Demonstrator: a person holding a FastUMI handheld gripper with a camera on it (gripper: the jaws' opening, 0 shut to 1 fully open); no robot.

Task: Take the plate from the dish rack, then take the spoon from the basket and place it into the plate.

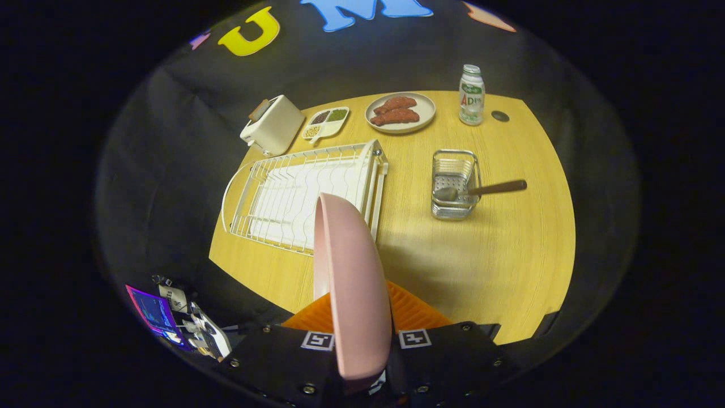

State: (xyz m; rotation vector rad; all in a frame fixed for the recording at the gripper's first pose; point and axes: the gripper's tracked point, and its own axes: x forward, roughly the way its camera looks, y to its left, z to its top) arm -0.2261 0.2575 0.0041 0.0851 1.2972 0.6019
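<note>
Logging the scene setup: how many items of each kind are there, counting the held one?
Plates: 2, pink plate clamped edge-on in the gripper, plate of meat
Dish rack: 1
Basket: 1
Spoon: 1
Toaster: 1
Divided tray: 1
Bottle: 1
Total: 8

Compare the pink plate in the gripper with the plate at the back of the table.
The pink plate stands on edge, clamped between the gripper fingers above the table; the beige plate lies flat on the table beside the bottle. The pink plate is empty; the beige plate holds reddish-brown pieces of food. Both are round and shallow.
</note>
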